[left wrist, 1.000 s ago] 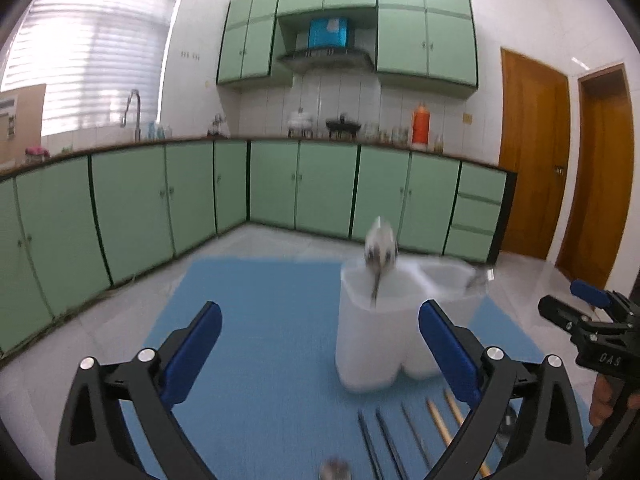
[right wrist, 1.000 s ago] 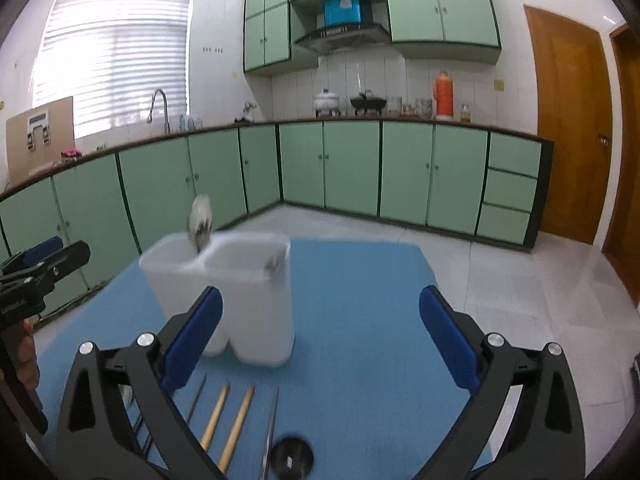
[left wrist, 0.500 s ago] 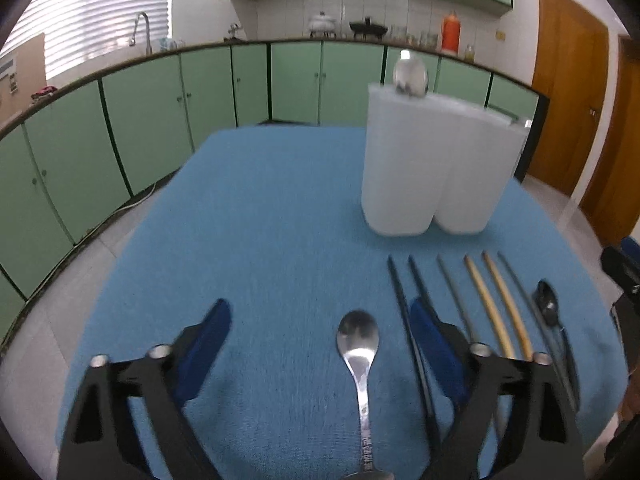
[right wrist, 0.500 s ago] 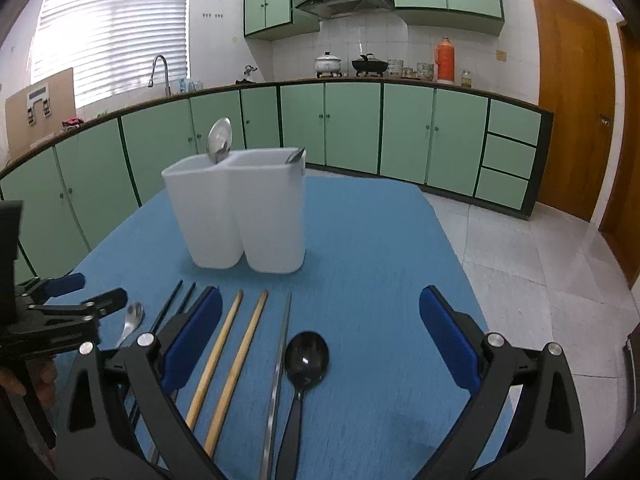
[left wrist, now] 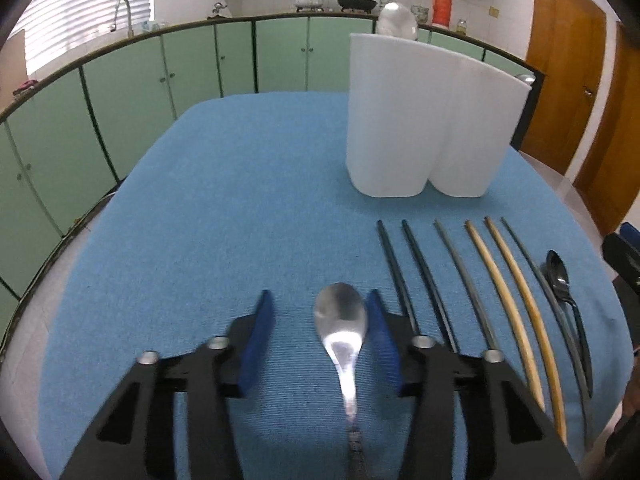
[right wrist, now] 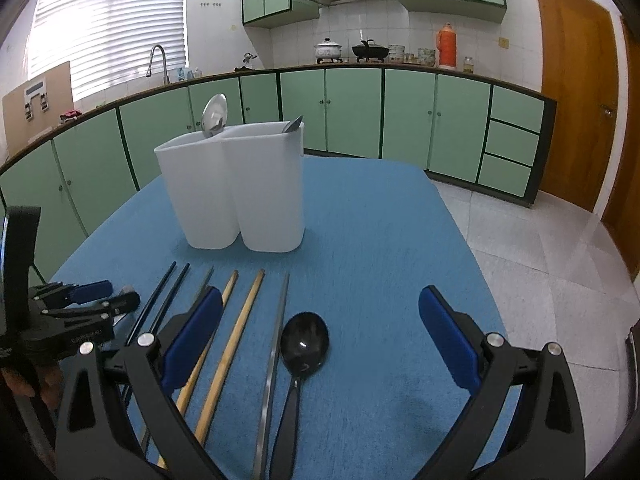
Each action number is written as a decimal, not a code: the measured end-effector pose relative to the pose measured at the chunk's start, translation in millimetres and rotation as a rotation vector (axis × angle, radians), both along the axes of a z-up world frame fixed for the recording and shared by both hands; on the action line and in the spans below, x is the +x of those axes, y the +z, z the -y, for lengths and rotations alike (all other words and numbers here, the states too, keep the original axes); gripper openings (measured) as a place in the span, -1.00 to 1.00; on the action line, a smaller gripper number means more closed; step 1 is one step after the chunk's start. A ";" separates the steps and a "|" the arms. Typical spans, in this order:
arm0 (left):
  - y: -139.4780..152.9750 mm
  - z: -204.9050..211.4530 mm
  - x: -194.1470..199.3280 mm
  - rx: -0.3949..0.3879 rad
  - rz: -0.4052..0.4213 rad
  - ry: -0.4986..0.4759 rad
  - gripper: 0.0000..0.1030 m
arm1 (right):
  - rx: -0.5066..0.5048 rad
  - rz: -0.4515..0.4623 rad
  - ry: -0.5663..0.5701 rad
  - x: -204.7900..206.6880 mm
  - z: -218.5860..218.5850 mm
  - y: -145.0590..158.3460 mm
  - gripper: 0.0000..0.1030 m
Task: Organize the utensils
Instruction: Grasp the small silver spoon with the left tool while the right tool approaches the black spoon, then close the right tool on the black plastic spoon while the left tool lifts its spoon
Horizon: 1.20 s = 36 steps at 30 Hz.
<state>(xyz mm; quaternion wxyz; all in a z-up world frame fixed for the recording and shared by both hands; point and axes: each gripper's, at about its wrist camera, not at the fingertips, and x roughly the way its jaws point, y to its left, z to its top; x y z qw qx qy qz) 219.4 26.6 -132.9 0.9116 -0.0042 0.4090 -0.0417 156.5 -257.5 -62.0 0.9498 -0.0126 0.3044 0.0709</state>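
The left tool (left wrist: 320,336) hangs low over the blue worktop (left wrist: 224,208) with a silver spoon (left wrist: 341,328) lying between its two blue pads. Its jaws have just been closing, yet a gap shows on the left side of the spoon bowl, while the right pad sits right beside the bowl's edge, so nothing is gripped and the spoon lies flat on the cloth with its handle running toward 6 o'clock under the tool. At 1 o'clock from the spoon stands a white two-part holder (left wrist: 424,120), upright, with another spoon bowl (left wrist: 396,20) showing above its left part and a bit of metal showing at the rim of its right part. Toward 3 o'clock of the silver spoon lies a row of sticks, all pointing roughly toward 12: two black chopsticks (left wrist: 404,272), a grey one (left wrist: 464,280), two wooden chopsticks (left wrist: 512,304) and one more grey one (left wrist: 538,276). A black spoon (left wrist: 560,276) lies at the right end of the row, bowl toward 12. The right tool (right wrist: 320,332) stands wide open above that black spoon, whose bowl lies between the pads and nearer the left pad, touching neither. In the right wrist view the left tool appears at 9 o'clock, low by the black chopsticks, and the holder stands at 11 o'clock beyond the row.
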 end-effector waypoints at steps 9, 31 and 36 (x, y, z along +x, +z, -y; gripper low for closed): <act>7.2 -0.6 -4.0 -0.034 0.027 -0.004 -0.49 | -0.031 -0.104 0.005 12.0 -5.0 -14.7 0.43; 17.7 -2.4 -4.4 -0.021 0.090 -0.008 -0.50 | -0.024 -0.240 0.010 36.3 -8.0 -39.4 -0.06; 17.5 -1.9 -3.5 -0.026 0.093 -0.009 -0.50 | -0.023 -0.252 0.025 36.5 -10.2 -40.7 -0.35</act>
